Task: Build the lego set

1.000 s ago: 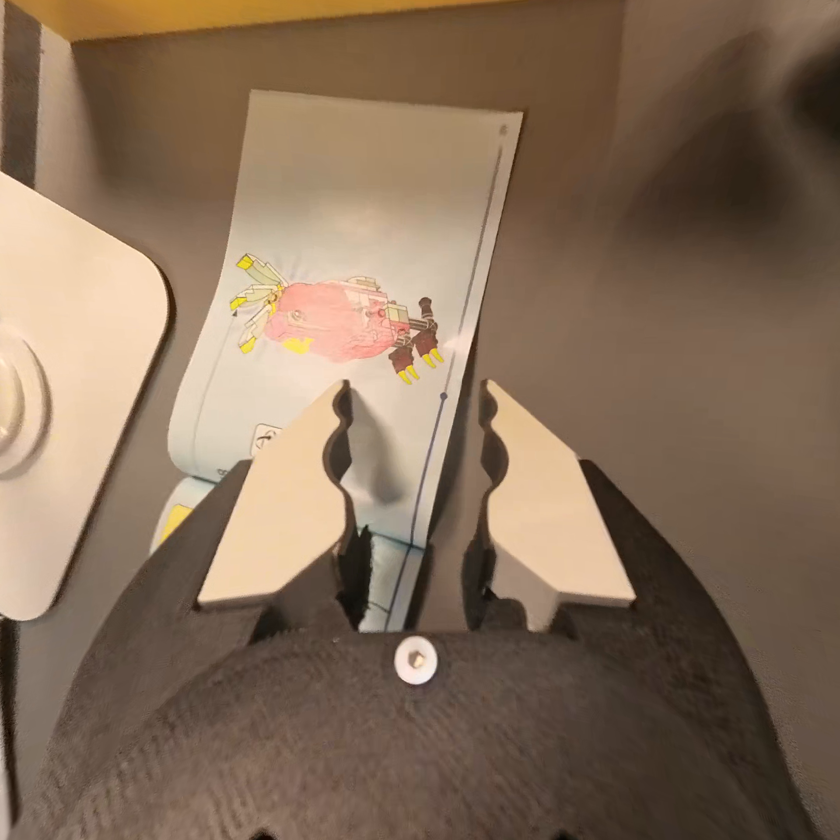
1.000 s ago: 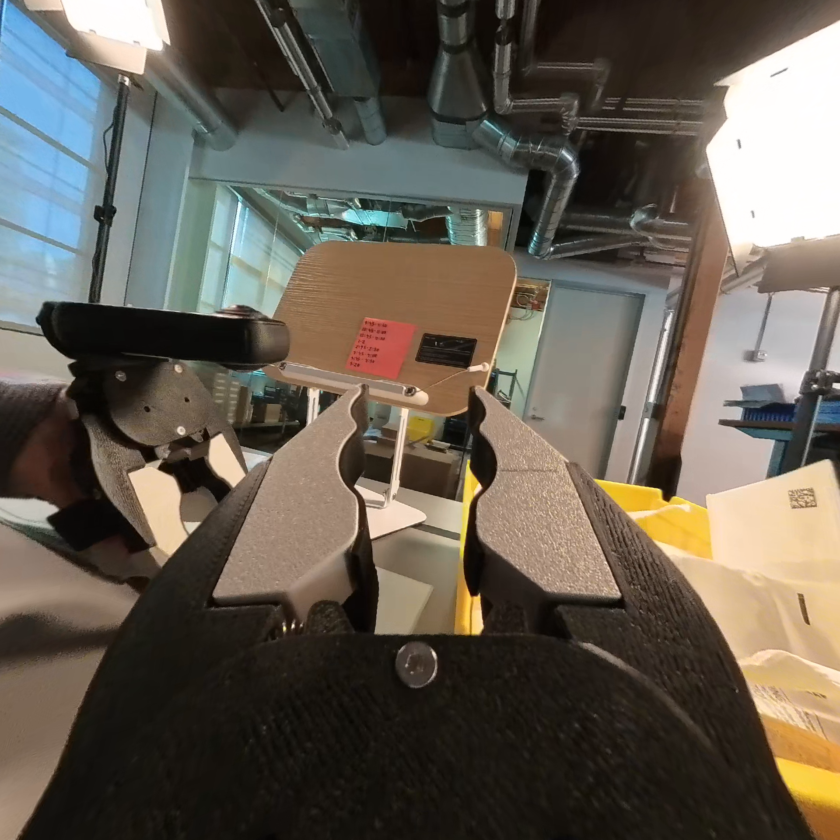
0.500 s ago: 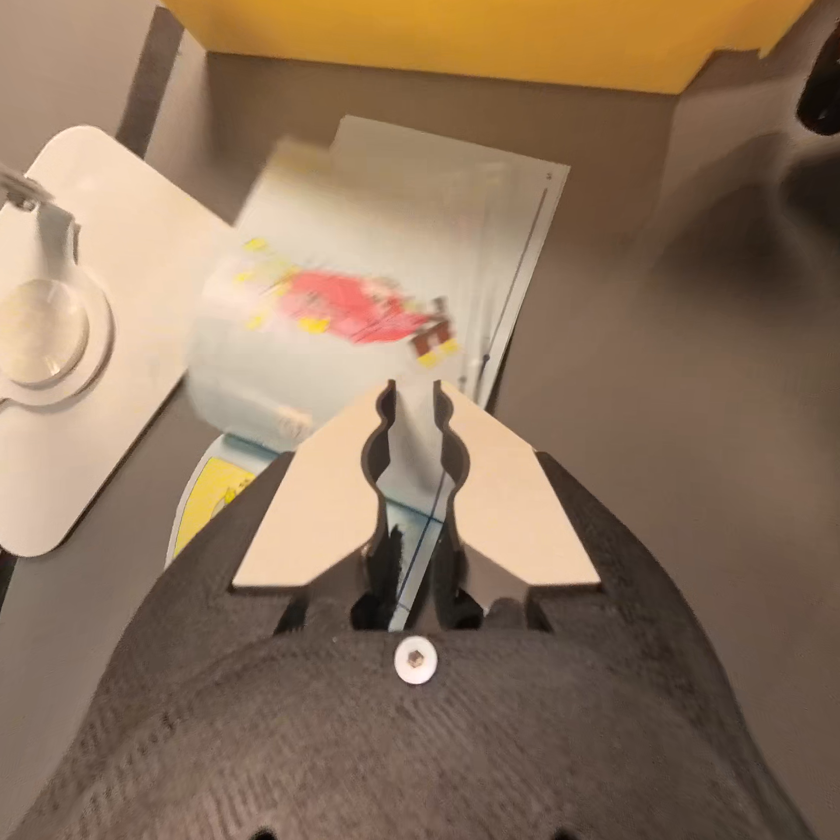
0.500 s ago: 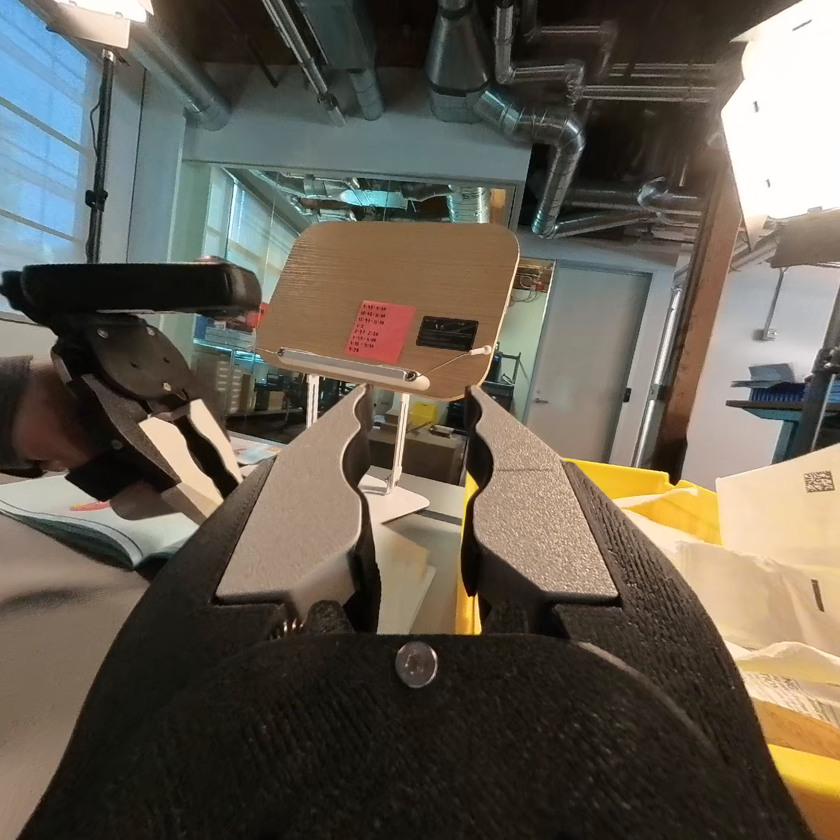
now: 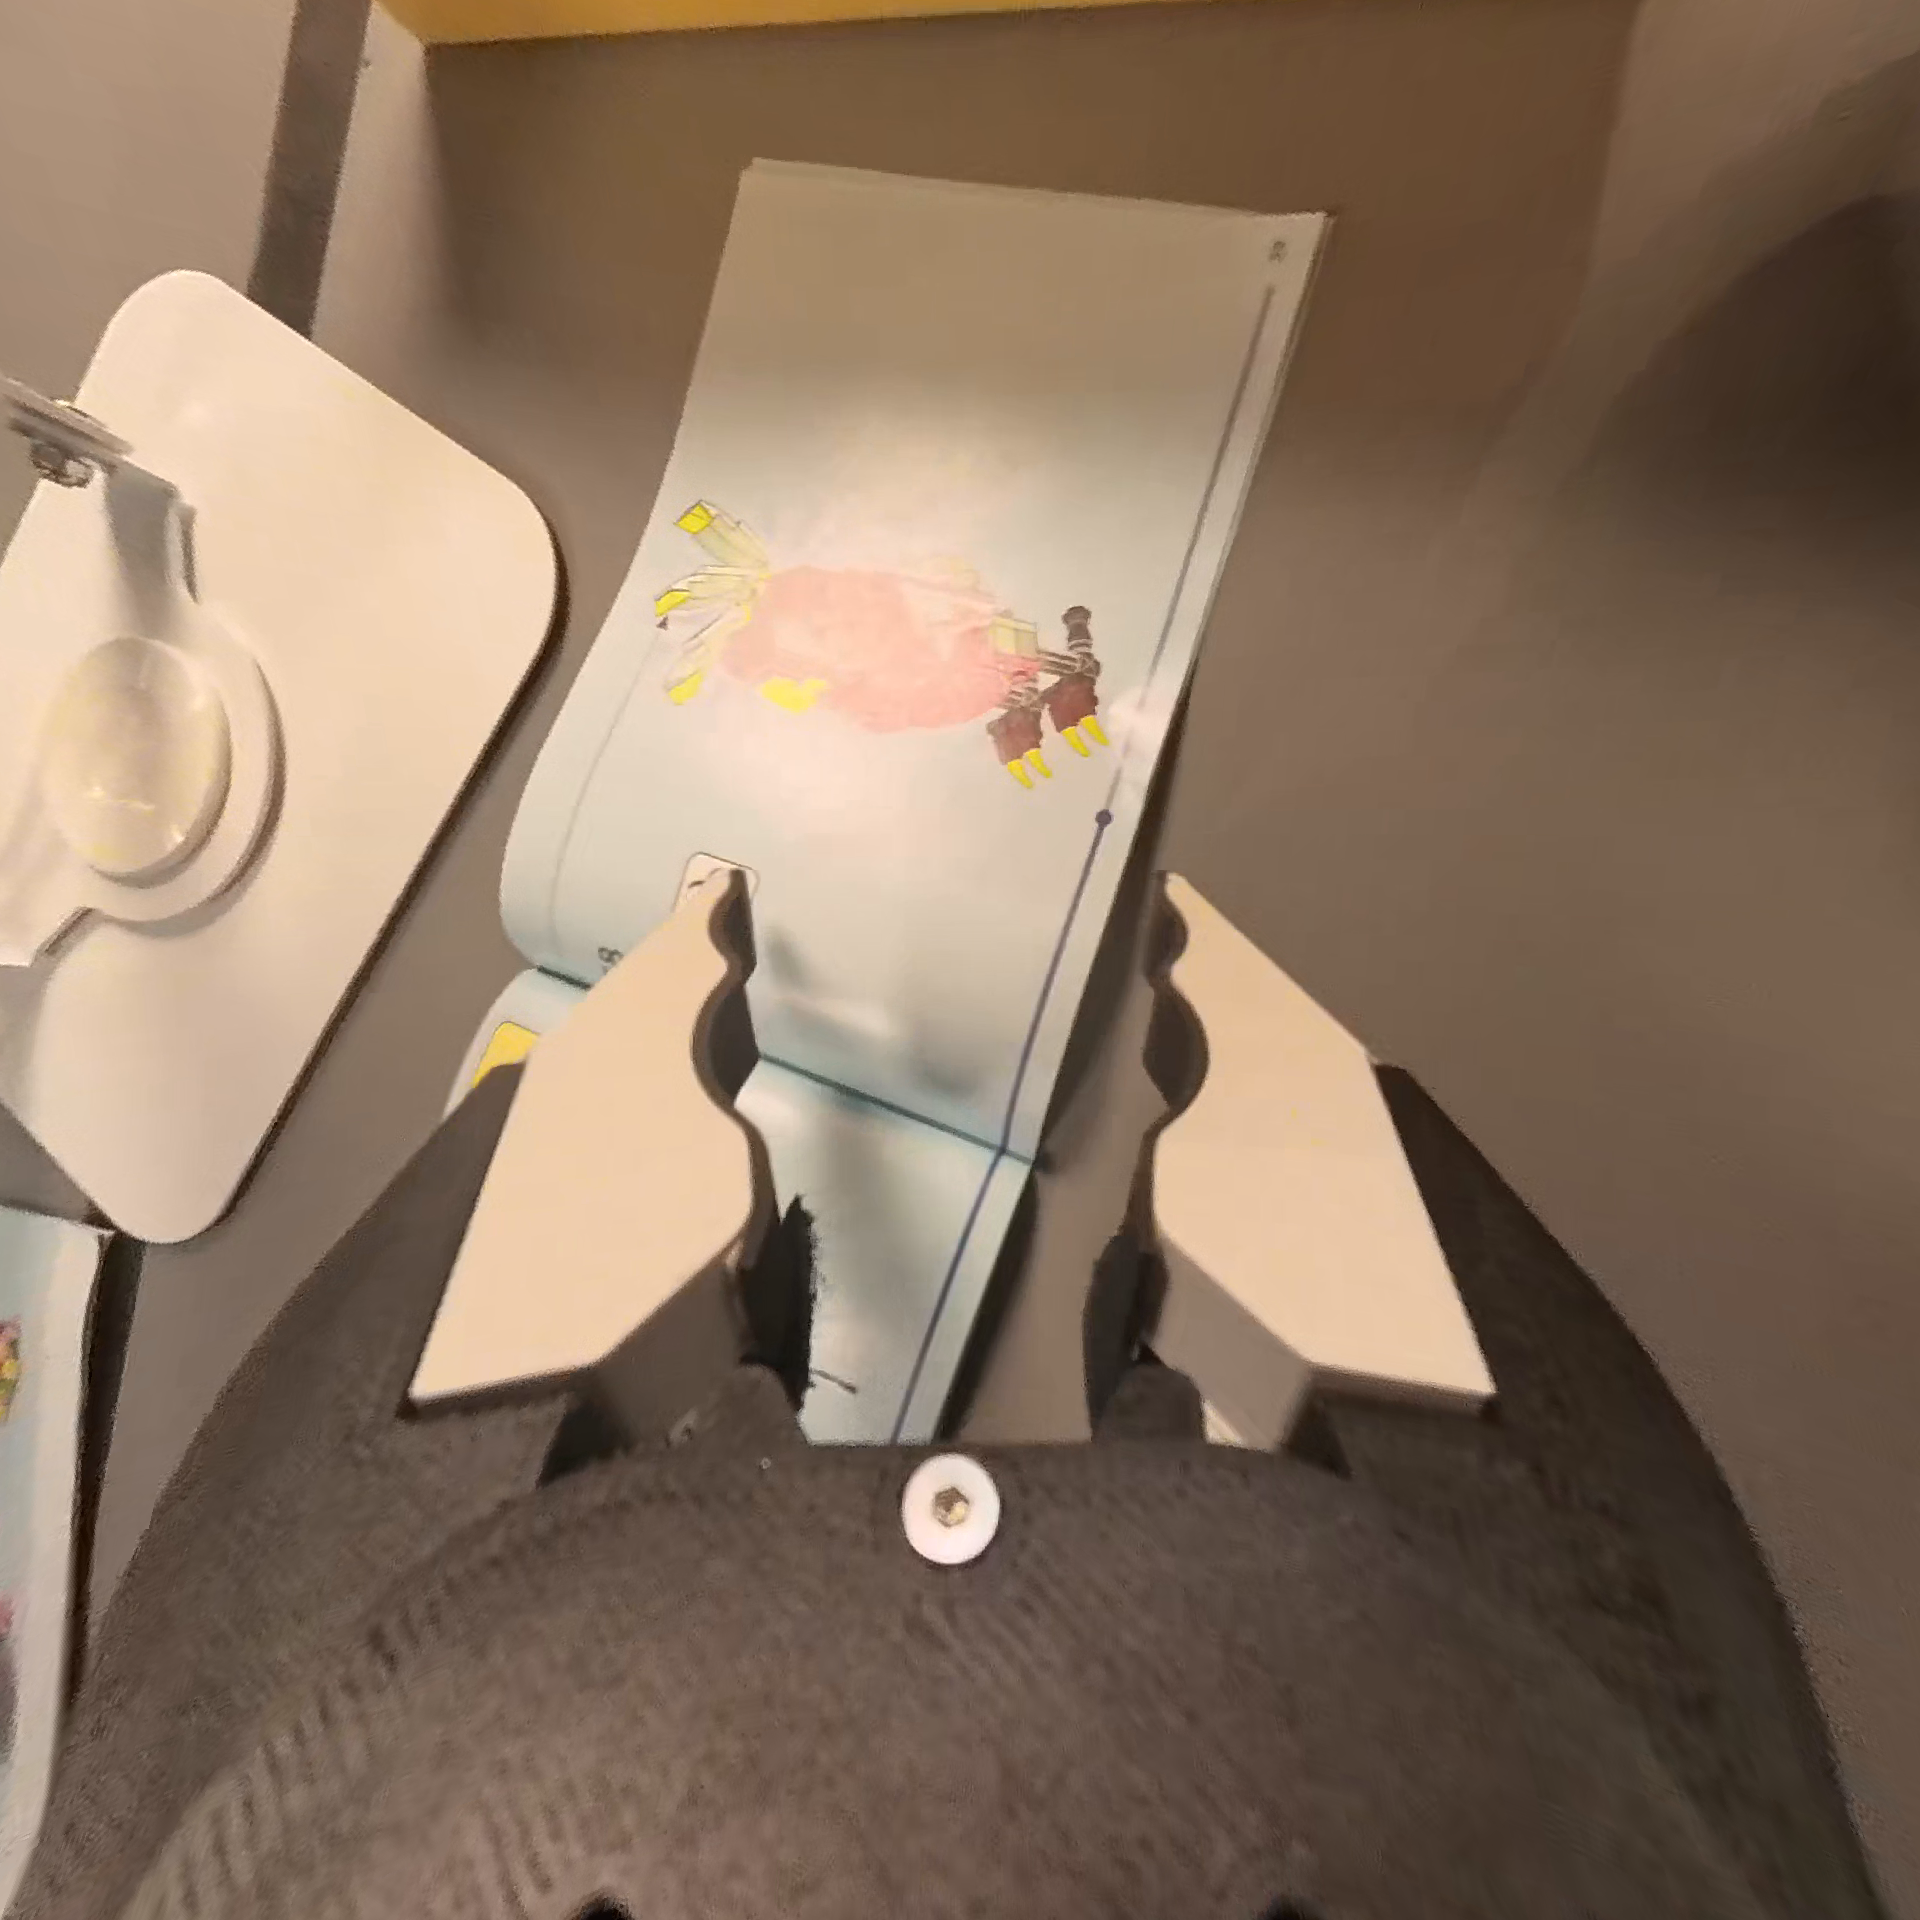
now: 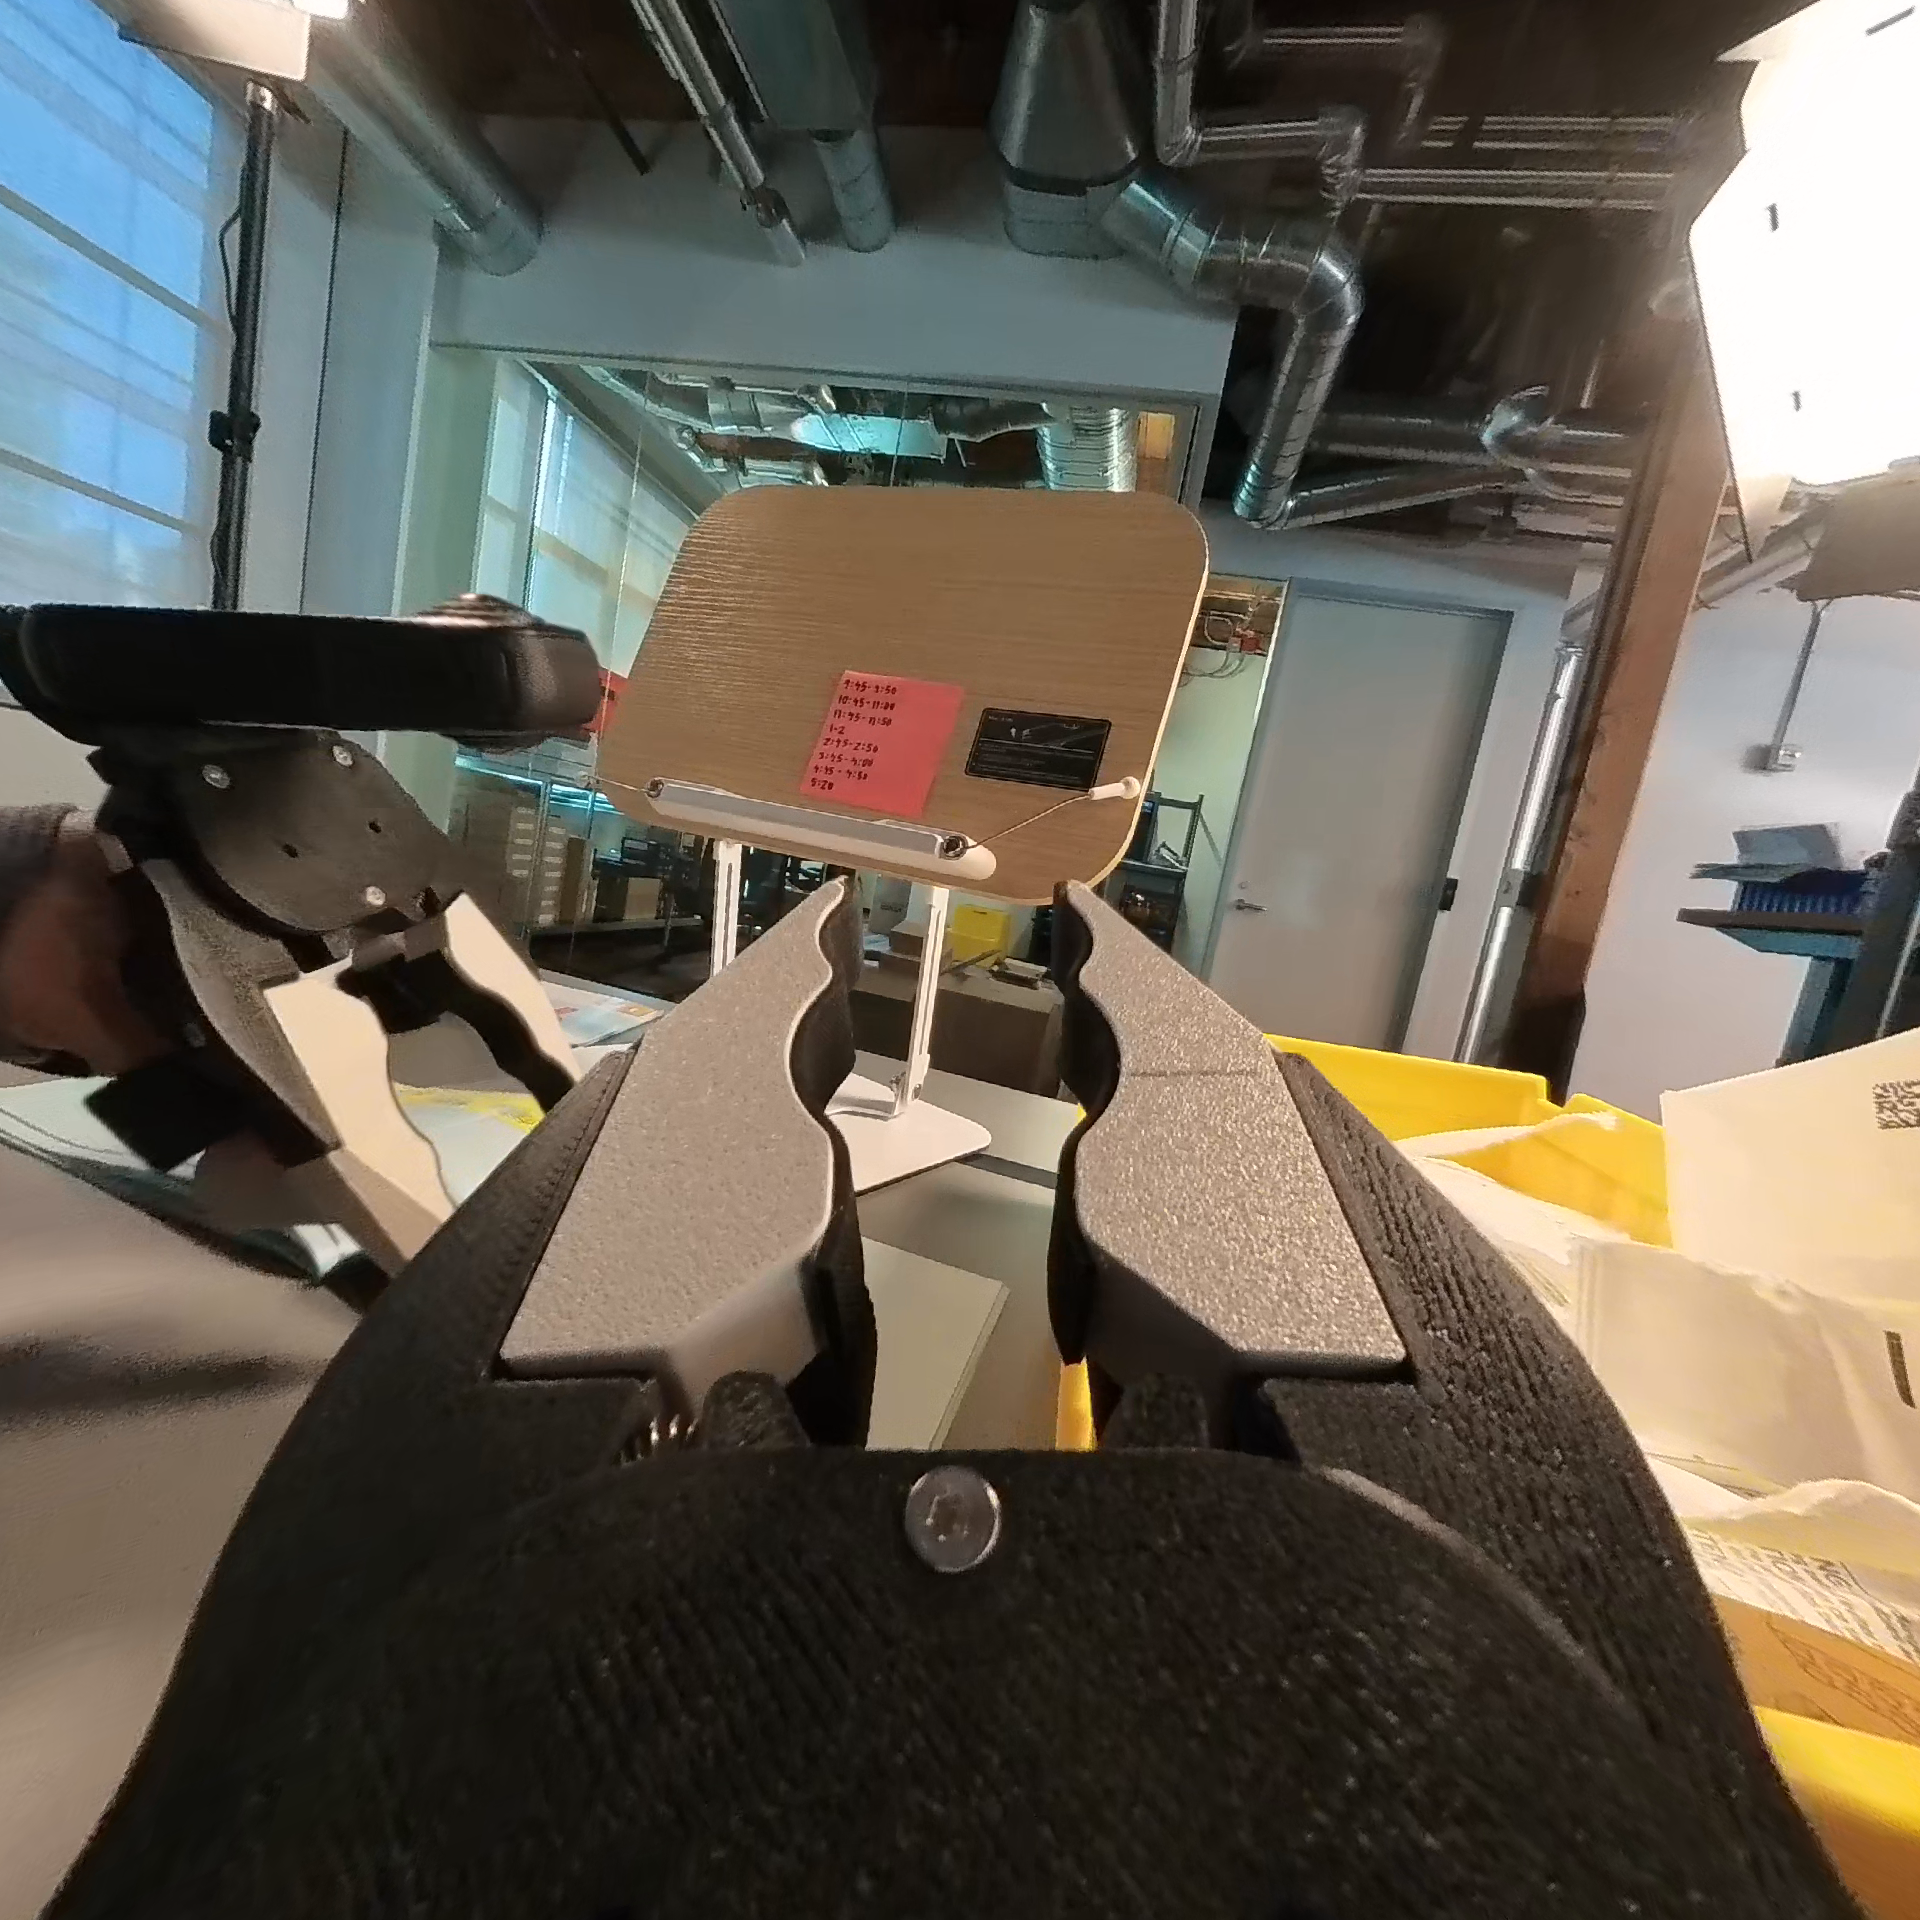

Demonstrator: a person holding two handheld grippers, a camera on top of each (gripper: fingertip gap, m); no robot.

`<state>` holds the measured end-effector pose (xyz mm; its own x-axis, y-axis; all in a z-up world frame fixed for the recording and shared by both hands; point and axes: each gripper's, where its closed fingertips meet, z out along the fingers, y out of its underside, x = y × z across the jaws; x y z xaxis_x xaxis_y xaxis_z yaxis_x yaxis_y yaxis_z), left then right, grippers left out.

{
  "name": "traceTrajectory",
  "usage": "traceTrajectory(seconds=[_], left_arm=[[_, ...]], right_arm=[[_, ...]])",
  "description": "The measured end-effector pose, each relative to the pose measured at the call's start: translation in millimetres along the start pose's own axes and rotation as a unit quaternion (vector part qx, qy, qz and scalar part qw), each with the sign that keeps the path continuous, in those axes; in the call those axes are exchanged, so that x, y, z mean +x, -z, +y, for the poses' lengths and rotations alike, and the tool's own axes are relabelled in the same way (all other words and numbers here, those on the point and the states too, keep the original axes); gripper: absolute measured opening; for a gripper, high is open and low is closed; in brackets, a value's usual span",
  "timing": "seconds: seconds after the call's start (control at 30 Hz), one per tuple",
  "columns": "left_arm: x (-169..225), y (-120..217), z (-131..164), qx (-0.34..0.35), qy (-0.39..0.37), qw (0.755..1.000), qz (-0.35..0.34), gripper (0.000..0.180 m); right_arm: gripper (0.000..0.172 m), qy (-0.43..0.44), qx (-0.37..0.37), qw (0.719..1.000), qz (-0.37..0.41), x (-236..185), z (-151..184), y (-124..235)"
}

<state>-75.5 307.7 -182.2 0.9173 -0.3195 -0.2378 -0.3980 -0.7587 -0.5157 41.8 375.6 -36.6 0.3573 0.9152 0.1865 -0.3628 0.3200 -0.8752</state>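
In the left wrist view my left gripper is wide open just above an open booklet that lies on the grey table. The top page shows a pink creature drawing and bulges upward near the spine. The pads do not press on the paper. In the right wrist view my right gripper is open with nothing between its fingers. It points at a wooden book stand that bears a pink note. The left gripper also shows there at the left, open over the booklet.
The stand's white base plate lies left of the booklet. A yellow bin with white papers stands at the right, and its edge shows beyond the booklet. Another printed sheet lies at the far left. My right fingertips sit around 20 centimeters from my left ones.
Half a second ago the left jaws were nearly shut at the page edge and the page was lifted and blurred. Now they are wide open and the page lies back. The right jaws narrowed slightly.
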Motion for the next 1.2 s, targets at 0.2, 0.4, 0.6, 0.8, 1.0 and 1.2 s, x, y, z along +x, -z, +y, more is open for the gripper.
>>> traceTrajectory(seconds=[0.2, 0.4, 0.6, 0.8, 1.0, 1.2], left_arm=[[-9, 6, -8, 0.022, 0.053, 0.998, 0.001, 0.063], [-7, -3, -18, 0.024, 0.047, 0.998, -0.018, 0.083], [-18, -17, -11, -0.037, 0.048, 0.996, -0.07, 0.09], [1, -18, -20, -0.015, 0.035, 0.999, -0.008, 0.099], [-4, -17, -20, -0.01, 0.051, 0.999, -0.016, 0.082], [-14, -10, -16, 0.0, 0.077, 0.997, -0.023, 0.08]], right_arm=[[0.033, -0.003, -0.003, 1.0, -0.001, 0, 1, 0], [0.033, -0.003, -0.004, 1.0, 0.0, 0, 2, -1], [0.034, -0.004, -0.005, 1.0, 0.001, 1, 3, -1], [0.033, -0.005, -0.007, 1.0, 0.0, 0, 3, -1], [0.032, -0.005, -0.009, 1.0, -0.001, 0, 4, -2], [0.032, -0.004, -0.009, 1.0, -0.001, 0, 4, -2]])
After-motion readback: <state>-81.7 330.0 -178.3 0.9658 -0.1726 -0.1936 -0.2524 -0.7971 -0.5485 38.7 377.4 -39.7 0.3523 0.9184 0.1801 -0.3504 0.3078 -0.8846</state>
